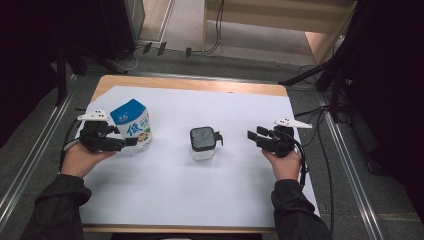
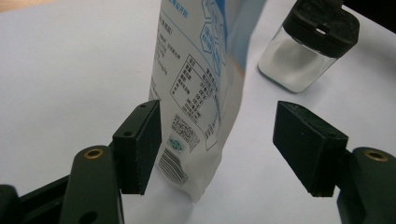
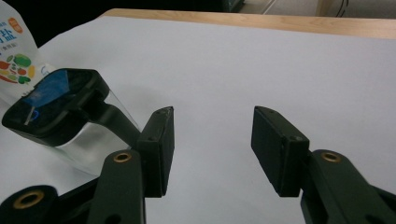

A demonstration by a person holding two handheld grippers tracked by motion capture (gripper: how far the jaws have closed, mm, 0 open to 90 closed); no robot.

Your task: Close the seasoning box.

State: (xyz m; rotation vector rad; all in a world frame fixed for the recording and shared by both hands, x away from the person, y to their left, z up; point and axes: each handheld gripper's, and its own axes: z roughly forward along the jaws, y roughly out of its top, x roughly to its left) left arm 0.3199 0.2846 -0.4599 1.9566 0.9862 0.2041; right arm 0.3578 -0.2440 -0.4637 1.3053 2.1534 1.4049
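at the left of the high view, the left gripper [image 1: 131, 142] sat against the salt bag [image 1: 133, 125], which stood upright on the white sheet [image 1: 165, 195]. in the left gripper view the bag [image 2: 198, 93] rose between the jaws: one pad seemed to touch its edge while the other stood clear, so the jaws looked released, not clenched. at the centre stood the clear jar [image 1: 202, 143] with its dark lid. at the right, the right gripper [image 1: 254, 135] lay apart from the jar, jaws parted and empty. judging by this, the bag was about to be grasped; next the left jaws needed to squeeze it squarely.
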